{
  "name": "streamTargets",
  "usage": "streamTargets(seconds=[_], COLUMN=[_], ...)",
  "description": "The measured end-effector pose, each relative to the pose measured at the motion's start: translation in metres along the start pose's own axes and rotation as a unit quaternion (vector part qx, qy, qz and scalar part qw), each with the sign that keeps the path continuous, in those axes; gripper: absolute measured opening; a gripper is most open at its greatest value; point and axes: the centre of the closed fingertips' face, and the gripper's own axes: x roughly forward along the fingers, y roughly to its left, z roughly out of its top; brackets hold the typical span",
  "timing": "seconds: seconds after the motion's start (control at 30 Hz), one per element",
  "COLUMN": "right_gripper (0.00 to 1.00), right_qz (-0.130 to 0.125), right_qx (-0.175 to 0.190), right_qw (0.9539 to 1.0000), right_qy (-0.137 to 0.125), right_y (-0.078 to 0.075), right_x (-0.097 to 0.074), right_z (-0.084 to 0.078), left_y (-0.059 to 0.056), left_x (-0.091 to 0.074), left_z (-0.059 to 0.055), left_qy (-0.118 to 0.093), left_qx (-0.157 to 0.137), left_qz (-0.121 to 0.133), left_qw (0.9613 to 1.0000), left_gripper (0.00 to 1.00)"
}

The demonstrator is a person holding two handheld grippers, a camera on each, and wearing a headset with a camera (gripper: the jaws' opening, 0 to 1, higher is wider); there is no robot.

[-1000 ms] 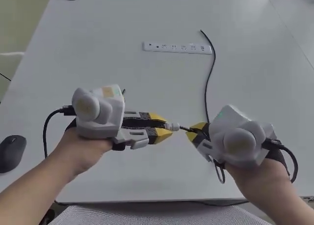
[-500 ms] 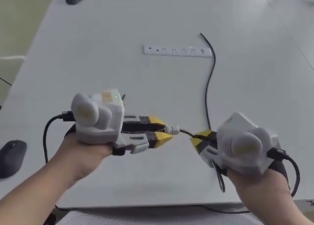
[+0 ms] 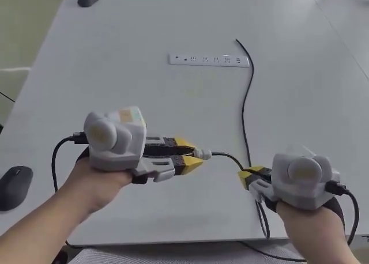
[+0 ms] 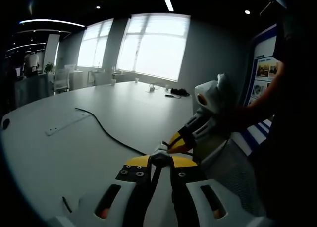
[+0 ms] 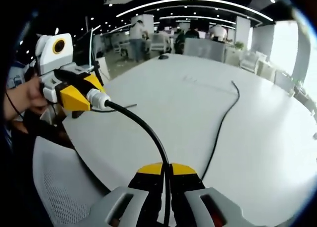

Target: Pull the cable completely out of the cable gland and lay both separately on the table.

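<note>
Two claws are meeting tip to tip: the left claw (image 3: 195, 155) is clamping the gland (image 3: 203, 154), the right claw (image 3: 249, 176), rightward and nearer, is pinching the cable (image 3: 228, 156) running between.

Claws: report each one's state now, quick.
Left claw: shut on the cable gland.
Right claw: shut on the cable.

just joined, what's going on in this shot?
A person holds two grippers above the table. The left gripper is shut on the white cable gland. The right gripper is shut on the black cable a little way along from it. The cable spans the gap between them and is not yet out of the gland. Nothing has been laid down.
</note>
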Motion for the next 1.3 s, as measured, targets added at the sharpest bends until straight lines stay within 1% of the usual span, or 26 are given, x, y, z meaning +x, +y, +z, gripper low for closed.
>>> streamTargets(seconds=[0.07,0.17,0.23,0.4,0.57,0.7,0.8,0.9,0.97,1.07,1.13,1.17,1.2,1.27,1.3], right_gripper=[0.00,0.00,0.00,0.00,0.00,0.00,0.01,0.01,0.04,0.10,0.13,0.16,0.19,0.20,0.19], right_qz=[-0.001,-0.002,-0.003,-0.004,0.001,0.002,-0.004,-0.007,-0.003,-0.002,0.002,0.006,0.010,0.018,0.024], right_qx=[0.009,0.040,0.049,0.040,0.035,0.008,-0.011,-0.025,-0.030,-0.053,-0.079,-0.102,-0.118,-0.161,-0.185], right_qw=[1.0000,0.9991,0.9987,0.9991,0.9994,0.9999,0.9999,0.9997,0.9995,0.9986,0.9968,0.9947,0.9930,0.9868,0.9825], right_qy=[0.005,0.014,0.015,0.013,0.010,0.011,0.005,0.004,-0.001,-0.001,-0.006,-0.003,0.002,0.003,0.010], right_y=[-0.002,-0.004,-0.005,-0.004,-0.003,-0.001,-0.003,-0.004,-0.002,0.001,0.005,0.009,0.013,0.022,0.028], right_x=[0.001,0.002,0.003,0.001,0.000,-0.004,-0.007,-0.011,-0.014,-0.019,-0.024,-0.026,-0.027,-0.028,-0.027], right_z=[-0.005,-0.013,-0.015,-0.013,-0.011,-0.008,-0.004,0.000,0.005,0.014,0.025,0.030,0.033,0.043,0.046], left_y=[-0.001,-0.003,-0.004,-0.003,0.000,0.001,0.002,0.002,0.003,0.002,0.003,0.003,0.002,0.001,0.001], left_x=[0.001,0.003,0.005,0.005,0.003,0.002,0.001,0.001,0.000,0.001,0.001,0.001,0.001,0.001,0.002], left_z=[-0.001,-0.003,-0.005,-0.004,-0.004,-0.004,-0.006,-0.005,-0.006,-0.007,-0.009,-0.009,-0.009,-0.009,-0.010], left_qy=[0.001,0.006,0.008,0.006,0.005,0.005,0.009,0.009,0.010,0.013,0.016,0.017,0.017,0.019,0.019], left_qx=[0.000,0.004,0.005,0.002,0.000,-0.009,-0.008,-0.009,-0.010,-0.008,-0.009,-0.010,-0.010,-0.008,-0.008], left_qz=[-0.001,-0.001,-0.002,-0.002,0.001,0.005,0.009,0.013,0.014,0.014,0.015,0.015,0.014,0.013,0.013], left_qw=[1.0000,1.0000,1.0000,1.0000,1.0000,0.9999,0.9999,0.9998,0.9998,0.9998,0.9997,0.9997,0.9997,0.9997,0.9997], left_gripper=[0.15,0.15,0.15,0.15,0.15,0.15,0.15,0.15,0.15,0.15,0.15,0.15,0.15,0.15,0.15])
